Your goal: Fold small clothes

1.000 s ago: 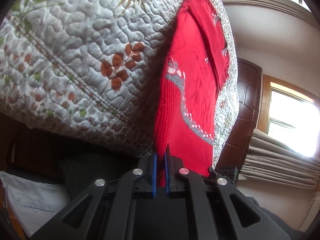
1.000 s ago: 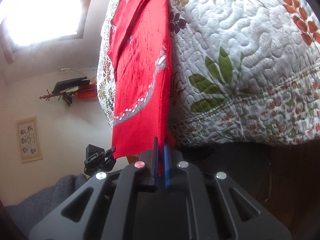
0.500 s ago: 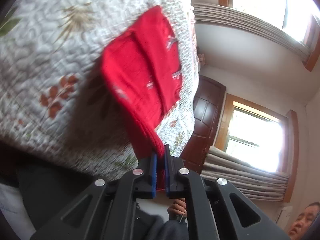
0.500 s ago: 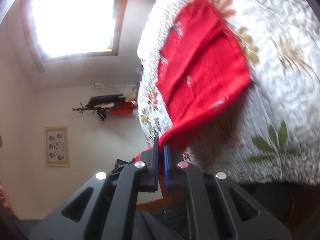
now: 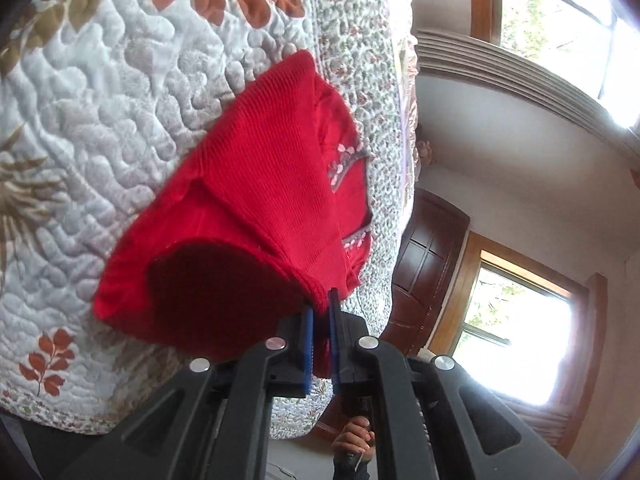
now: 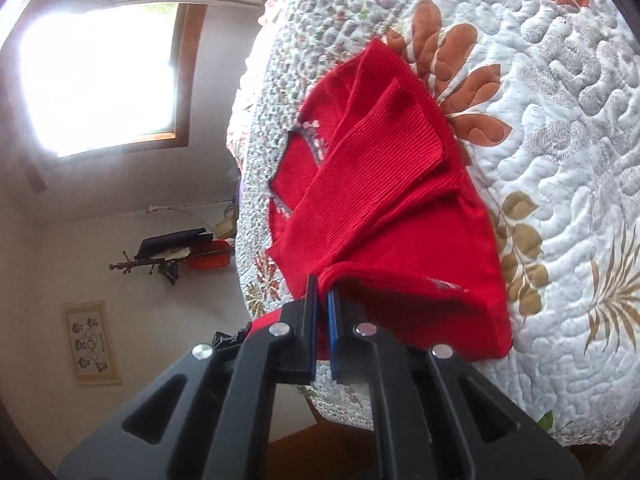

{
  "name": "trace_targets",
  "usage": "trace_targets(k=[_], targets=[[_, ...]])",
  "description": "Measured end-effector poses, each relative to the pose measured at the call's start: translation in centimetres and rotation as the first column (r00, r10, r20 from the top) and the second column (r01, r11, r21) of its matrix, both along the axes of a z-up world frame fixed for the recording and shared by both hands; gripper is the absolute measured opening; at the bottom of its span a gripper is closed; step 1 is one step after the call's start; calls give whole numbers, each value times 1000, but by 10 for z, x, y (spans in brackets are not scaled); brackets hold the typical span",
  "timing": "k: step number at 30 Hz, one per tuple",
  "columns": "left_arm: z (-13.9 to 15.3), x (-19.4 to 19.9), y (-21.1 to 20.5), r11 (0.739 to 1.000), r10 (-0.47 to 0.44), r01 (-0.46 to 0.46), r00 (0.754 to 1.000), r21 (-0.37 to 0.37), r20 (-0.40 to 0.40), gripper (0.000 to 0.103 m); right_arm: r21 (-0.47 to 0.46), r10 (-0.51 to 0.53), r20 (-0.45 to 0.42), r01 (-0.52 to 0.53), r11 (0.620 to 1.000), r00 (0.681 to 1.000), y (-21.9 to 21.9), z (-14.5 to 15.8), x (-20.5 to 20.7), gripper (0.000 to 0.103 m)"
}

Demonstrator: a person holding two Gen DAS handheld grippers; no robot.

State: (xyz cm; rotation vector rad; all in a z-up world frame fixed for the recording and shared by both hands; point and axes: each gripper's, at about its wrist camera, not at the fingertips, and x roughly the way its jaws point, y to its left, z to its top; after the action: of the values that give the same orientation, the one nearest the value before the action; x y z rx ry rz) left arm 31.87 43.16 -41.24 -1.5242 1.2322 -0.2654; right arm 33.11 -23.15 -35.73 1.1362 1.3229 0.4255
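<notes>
Since a second ago, both grippers have carried the near hem of the red knitted sweater [image 5: 256, 216] up and over, so the garment that then lay stretched long across the bed now sits doubled on itself in a shorter, thicker bundle.

That sweater rests on the white quilted bedspread with rust and olive leaf prints [image 5: 120, 80]; in the left wrist view the quilt fills the frame from 9 to 12 o'clock, with the sweater at the centre. A grey and white patterned band shows on the layer underneath, toward 2 o'clock from the fold.

At 6 o'clock, the left gripper [image 5: 320, 308] has its blue-lined jaws pressed together, pinching a rolled edge of the red knit. In the right wrist view, the right gripper [image 6: 323, 296] likewise pinches the folded hem, its jaws closed on the cloth.

Beyond the bed, a dark wooden door [image 5: 428, 276] stands at 3 o'clock and a bright window [image 6: 100, 80] at 10 o'clock.
</notes>
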Motion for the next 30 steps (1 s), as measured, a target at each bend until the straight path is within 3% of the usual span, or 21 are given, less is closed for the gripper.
trace_targets(k=[5,10,13,16,21,24,27,30], targets=[[-44,26,-4,1000,4,-3,997,14,-81,6,-50,11,-75,-15,999,997,3,-40,29,3],[-60,44,-3,1000,-3,5,996,26,-84,10,-74,32,-104,-40,996,994,2,-58,46,8],[-56,48,3,1000,4,-2,998,25,-59,16,-74,48,-107,-57,996,993,1,-59,54,24],[-49,51,8,999,0,2,999,45,-39,22,-89,77,-82,-84,993,994,1,-47,64,34],[-20,61,10,985,-106,101,994,138,26,30,-126,143,-5,-142,982,990,1,-13,77,36],[2,72,1,934,-254,226,965,278,69,36,-257,222,44,-204,945,974,7,6,83,36],[16,84,-17,844,-404,334,911,419,88,48,-372,310,67,-265,890,948,21,13,86,42],[15,95,-33,775,-491,390,867,497,85,55,-491,387,70,-306,816,919,36,7,85,47]])
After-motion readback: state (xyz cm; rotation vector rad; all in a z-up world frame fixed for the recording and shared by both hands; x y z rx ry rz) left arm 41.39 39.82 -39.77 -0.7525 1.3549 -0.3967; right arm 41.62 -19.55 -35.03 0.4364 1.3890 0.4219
